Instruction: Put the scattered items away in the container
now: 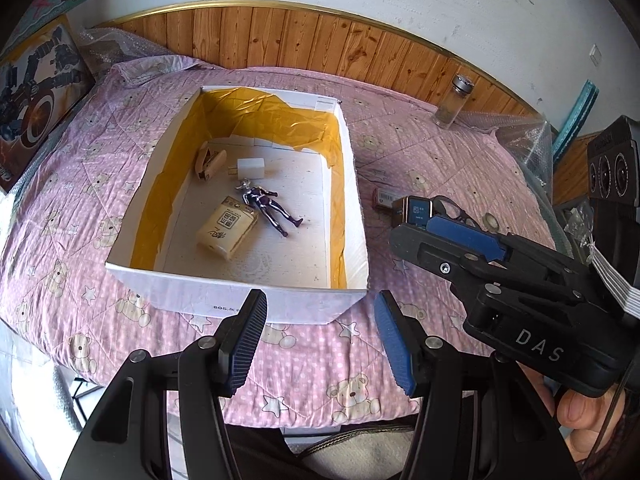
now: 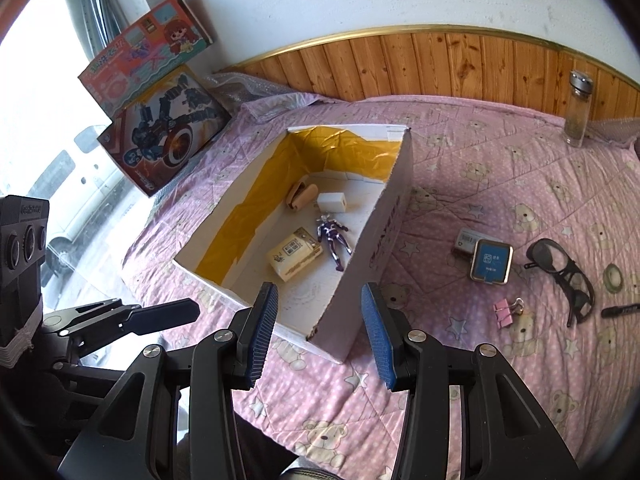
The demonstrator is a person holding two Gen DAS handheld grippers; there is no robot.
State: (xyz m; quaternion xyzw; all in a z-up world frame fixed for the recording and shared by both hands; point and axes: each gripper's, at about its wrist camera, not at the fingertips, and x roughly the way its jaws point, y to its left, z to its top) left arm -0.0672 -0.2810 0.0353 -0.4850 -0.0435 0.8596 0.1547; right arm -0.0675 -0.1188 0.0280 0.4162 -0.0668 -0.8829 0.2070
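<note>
Nearest the lens in both views are the blue-padded fingers themselves: the left gripper [image 1: 320, 340] hangs with its jaws wide and empty over the near wall of the box [image 1: 240, 300], and the right gripper [image 2: 320, 336] is likewise wide apart with nothing between its pads, poised above the box's near right corner. Inside the box already lie a tissue pack [image 2: 295, 259], a purple figure [image 2: 333, 245], a white charger [image 2: 331, 202] and a beige stapler [image 2: 301, 196]. Still out on the pink quilt [image 2: 460, 360], to the right of the box, are a pink binder clip [image 2: 505, 312], a blue-faced square gadget [image 2: 491, 261] with a small grey box [image 2: 468, 242] touching it behind, dark glasses [image 2: 560, 276] and a black pen [image 2: 622, 311] at the edge. The likely trouble is the soft quilt: pads pressing down on the small clip could pinch fabric or let it slip, and a low carry could knock the cardboard wall. Only the right wrist view shows the clip and pen; in the left wrist view the right tool's body hides them, though that view alone shows that tool from outside. Farthest back stands a glass jar [image 2: 578, 108].
</note>
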